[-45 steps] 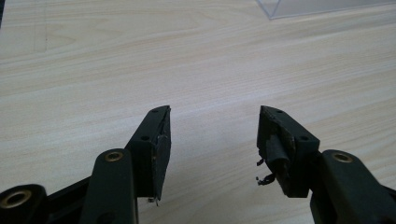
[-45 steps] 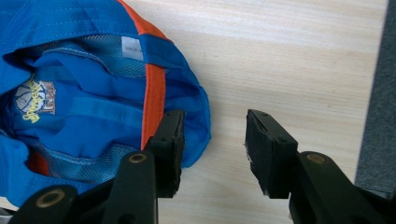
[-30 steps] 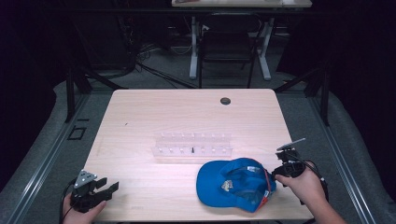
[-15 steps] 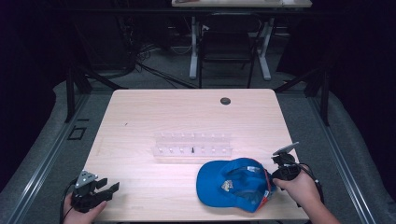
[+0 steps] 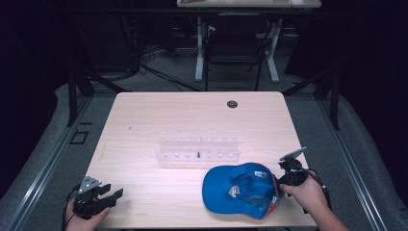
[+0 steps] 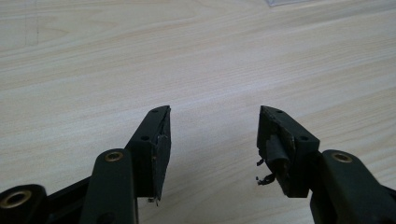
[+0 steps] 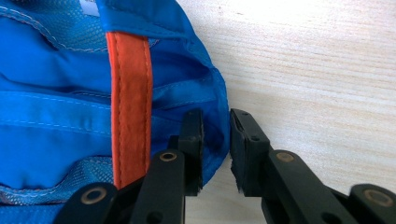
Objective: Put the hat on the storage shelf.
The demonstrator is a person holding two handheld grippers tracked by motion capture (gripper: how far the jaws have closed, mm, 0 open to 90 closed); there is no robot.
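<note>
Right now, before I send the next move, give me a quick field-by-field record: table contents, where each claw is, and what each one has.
table: light wood, round black hole near far edge
rack: clear plastic, mid-table
cap: blue, upside down, near right front edge, orange strap inside
left claw: front left corner, jaws apart, nothing between them
right claw: at the cap's right edge, jaws closed on a fold of its blue fabric
cap vs rack: apart, cap nearer the person

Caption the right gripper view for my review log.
Right tongs pinching the rim of a blue cap on a table.
</note>
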